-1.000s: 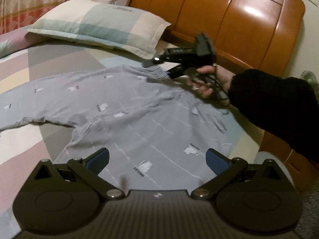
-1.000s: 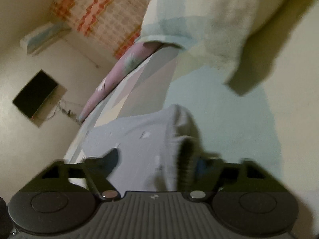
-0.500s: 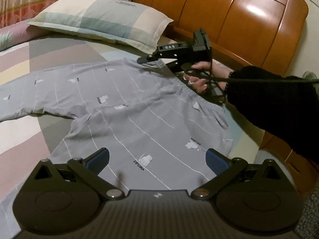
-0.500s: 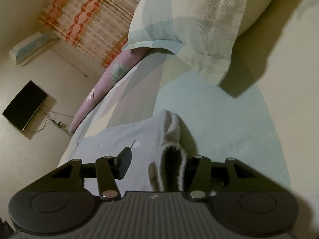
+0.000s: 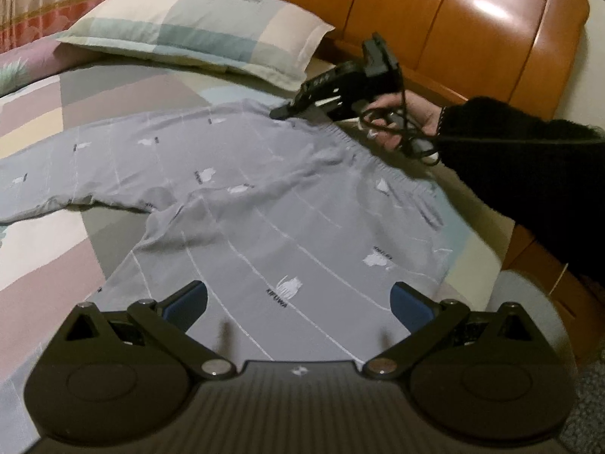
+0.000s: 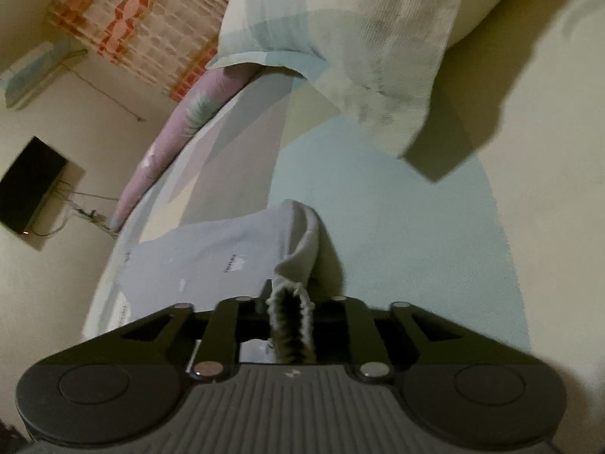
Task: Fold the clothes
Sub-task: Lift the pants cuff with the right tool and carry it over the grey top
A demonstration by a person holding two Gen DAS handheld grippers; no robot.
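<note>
Grey patterned trousers [image 5: 287,227] lie spread on the bed, legs running to the left and the waistband towards the headboard. My left gripper [image 5: 298,299] hovers open over the near leg, nothing between its blue pads. A hand [image 5: 408,117] in a black sleeve holds my right gripper [image 5: 280,113] at the waistband's far corner. In the right wrist view the jaws of the right gripper [image 6: 289,295] are closing, and a raised fold of the ribbed waistband [image 6: 291,314] is pinched between them.
A checked pillow [image 5: 204,34] lies just beyond the waistband, against the orange wooden headboard [image 5: 472,30]. The patchwork bed sheet [image 5: 45,249] spreads to the left. The bed's edge and a wooden side rail [image 5: 544,276] run along the right.
The right jaws have narrowed from wide apart to tight around the waistband fold, and the gripper has edged along the waistband. The left gripper has held still and open.
</note>
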